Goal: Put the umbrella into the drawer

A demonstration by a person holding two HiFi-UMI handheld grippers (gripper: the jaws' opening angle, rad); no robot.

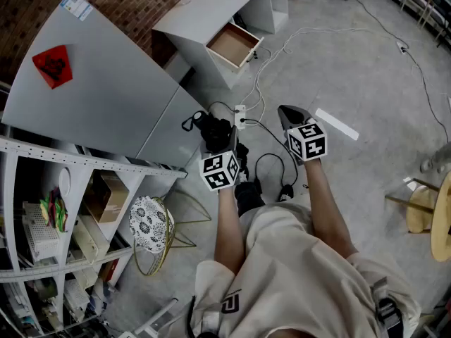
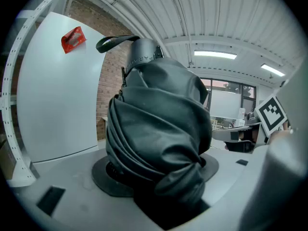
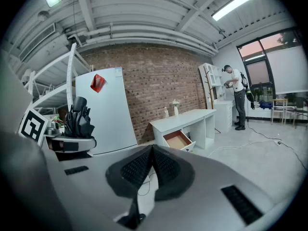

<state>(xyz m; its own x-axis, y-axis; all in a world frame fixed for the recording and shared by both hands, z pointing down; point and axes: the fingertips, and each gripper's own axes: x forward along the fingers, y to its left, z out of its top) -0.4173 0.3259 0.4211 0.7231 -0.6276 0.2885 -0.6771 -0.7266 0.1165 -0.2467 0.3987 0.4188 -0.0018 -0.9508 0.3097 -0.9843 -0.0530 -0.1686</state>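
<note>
A folded black umbrella (image 1: 213, 130) with a wrist strap is clamped in my left gripper (image 1: 227, 145), which is shut on it. In the left gripper view the umbrella (image 2: 159, 129) fills the space between the jaws and stands upright. My right gripper (image 1: 290, 118) is beside it to the right, with its pads (image 3: 139, 165) meeting and nothing held. The open drawer (image 1: 234, 45) with a brown bottom sticks out of the white desk (image 1: 211, 5) farther ahead. The right gripper view also shows the drawer (image 3: 177, 139) and the umbrella (image 3: 79, 117) at its left.
A tall grey fridge (image 1: 91, 90) stands to the left, with white shelving (image 1: 49, 224) nearer. Cables and a power strip (image 1: 240, 116) lie on the floor below the grippers. A wire stand (image 1: 162, 234) and a wooden stool (image 1: 430, 217) flank me. A person (image 3: 237, 97) stands far right.
</note>
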